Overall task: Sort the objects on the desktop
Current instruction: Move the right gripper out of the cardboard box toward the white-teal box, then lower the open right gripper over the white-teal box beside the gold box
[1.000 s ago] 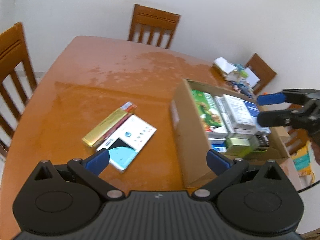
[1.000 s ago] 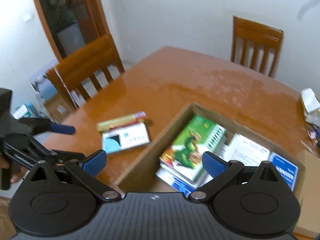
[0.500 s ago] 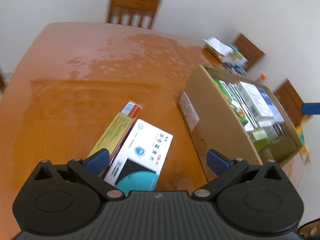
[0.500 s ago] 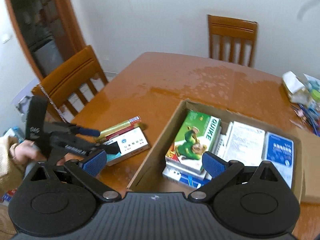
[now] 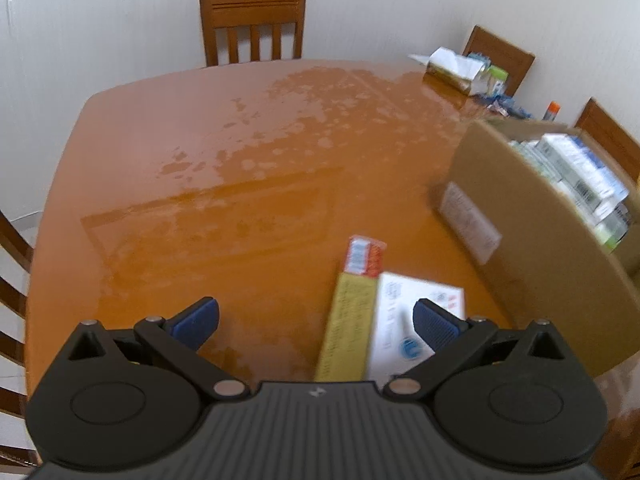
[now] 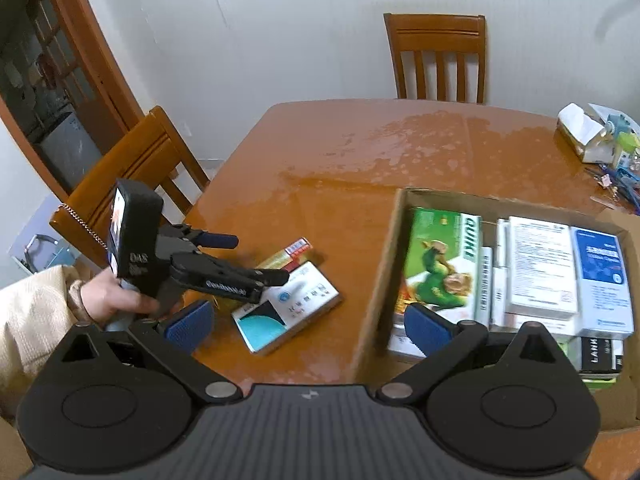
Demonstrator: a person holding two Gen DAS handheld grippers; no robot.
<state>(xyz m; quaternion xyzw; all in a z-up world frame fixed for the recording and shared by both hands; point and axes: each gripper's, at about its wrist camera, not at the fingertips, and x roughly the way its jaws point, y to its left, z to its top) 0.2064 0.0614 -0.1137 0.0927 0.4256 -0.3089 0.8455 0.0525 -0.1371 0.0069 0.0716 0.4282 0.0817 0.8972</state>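
Cardboard box (image 6: 376,288) holds stacked packets. Just left of it, touching each other on the table: white-teal box (image 6: 286,306), yellow carton (image 5: 350,324). Left gripper (image 5: 316,320) spread above both; right gripper (image 6: 308,322) spread, empty. Risk, judged: the jaws straddle both, one slips out.

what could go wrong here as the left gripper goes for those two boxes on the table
1. The long yellow box and the white and teal box lie touching, so the open left gripper could catch both or nudge one aside.
2. Both lie flat on the glossy table, so the fingers may slide over them instead of gripping.
3. The cardboard box already looks full of packages; another item may sit high or tip out.
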